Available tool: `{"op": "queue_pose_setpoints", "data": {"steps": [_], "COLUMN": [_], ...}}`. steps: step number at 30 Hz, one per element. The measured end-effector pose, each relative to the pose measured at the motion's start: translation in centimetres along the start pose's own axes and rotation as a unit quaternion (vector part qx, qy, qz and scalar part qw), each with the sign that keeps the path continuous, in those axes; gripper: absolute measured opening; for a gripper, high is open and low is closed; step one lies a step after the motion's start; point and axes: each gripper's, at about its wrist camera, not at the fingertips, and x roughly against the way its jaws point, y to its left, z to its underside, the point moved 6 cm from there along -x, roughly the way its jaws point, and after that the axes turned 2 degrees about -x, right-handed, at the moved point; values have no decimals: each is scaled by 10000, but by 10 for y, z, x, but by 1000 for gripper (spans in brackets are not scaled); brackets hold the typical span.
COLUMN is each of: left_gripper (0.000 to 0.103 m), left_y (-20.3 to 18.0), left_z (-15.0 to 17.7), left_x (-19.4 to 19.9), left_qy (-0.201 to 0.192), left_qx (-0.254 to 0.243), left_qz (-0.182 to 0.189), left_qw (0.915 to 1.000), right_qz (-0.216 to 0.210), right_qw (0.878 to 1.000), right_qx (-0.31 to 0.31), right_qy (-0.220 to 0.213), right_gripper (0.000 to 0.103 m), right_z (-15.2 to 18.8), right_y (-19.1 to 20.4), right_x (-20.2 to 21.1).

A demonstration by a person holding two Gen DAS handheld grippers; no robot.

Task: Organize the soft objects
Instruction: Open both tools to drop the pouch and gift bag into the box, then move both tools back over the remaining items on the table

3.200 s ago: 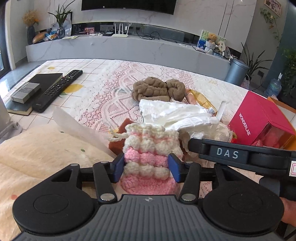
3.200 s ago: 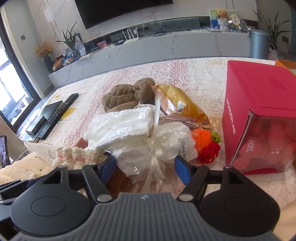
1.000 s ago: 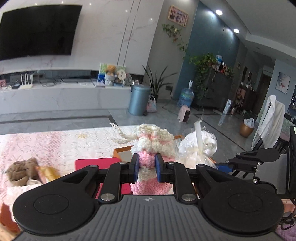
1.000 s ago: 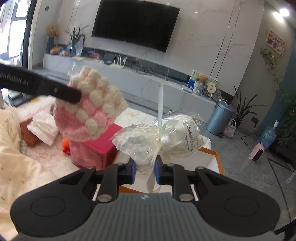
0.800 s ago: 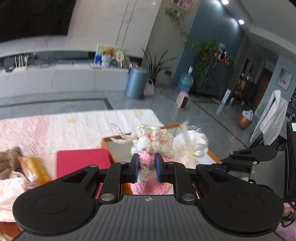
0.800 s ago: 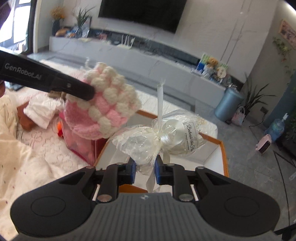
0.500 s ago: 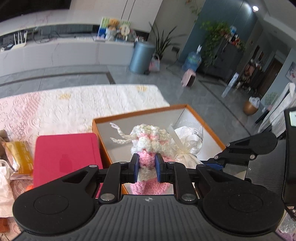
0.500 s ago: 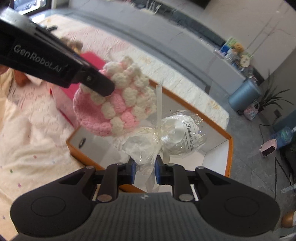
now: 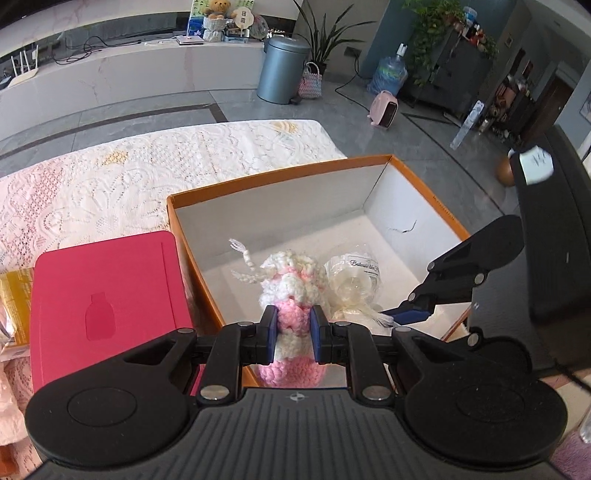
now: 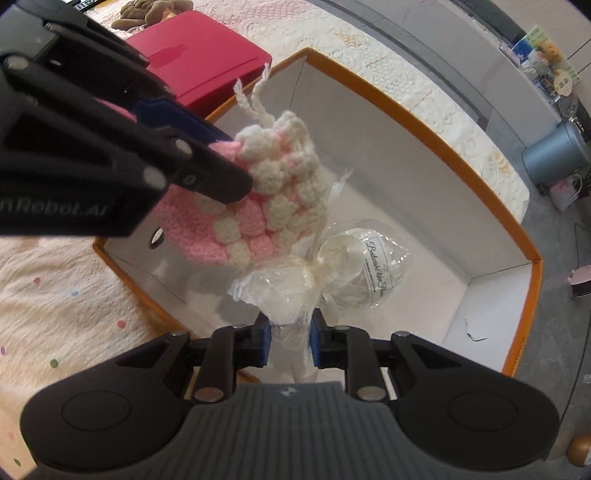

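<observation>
The left gripper has its jaws clamped on a pink and cream crochet pouch, held above the open orange box near its left wall. The pouch's braided drawstrings stick out toward the box's far side.

The right gripper has its jaws clamped on the neck of a clear wrapped bundle tied with a cream ribbon, which hangs over the white inside of the box. In the right wrist view the left gripper and the pouch fill the upper left, with the pouch overlapping the bundle's top; whether they touch I cannot tell. In the left wrist view the bundle sits just to the right of the pouch, with the right gripper coming in from the right.

A red box stands just beside the orange box's left wall on the lace-covered counter. Brown knitted things lie beyond the red box. A grey bin stands on the floor past the counter.
</observation>
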Motion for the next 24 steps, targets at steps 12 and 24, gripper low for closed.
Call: {"op": "queue_pose_setpoints", "data": {"steps": [12, 24], "left_gripper": [19, 31], "left_y": [-2, 8], "left_z": [-1, 24], "left_x": [20, 96], "left_qy": [-139, -1167], "left_qx": [107, -13], "left_qz": [281, 338], "left_qw": [9995, 9926], "right_qz": [-99, 160], "right_qw": [9988, 9881], "right_qx": [-467, -1216], "right_qy": [-105, -932], "right_gripper": [61, 83], "right_z": [-4, 6], "right_y": [7, 34], "right_x": [16, 61]}}
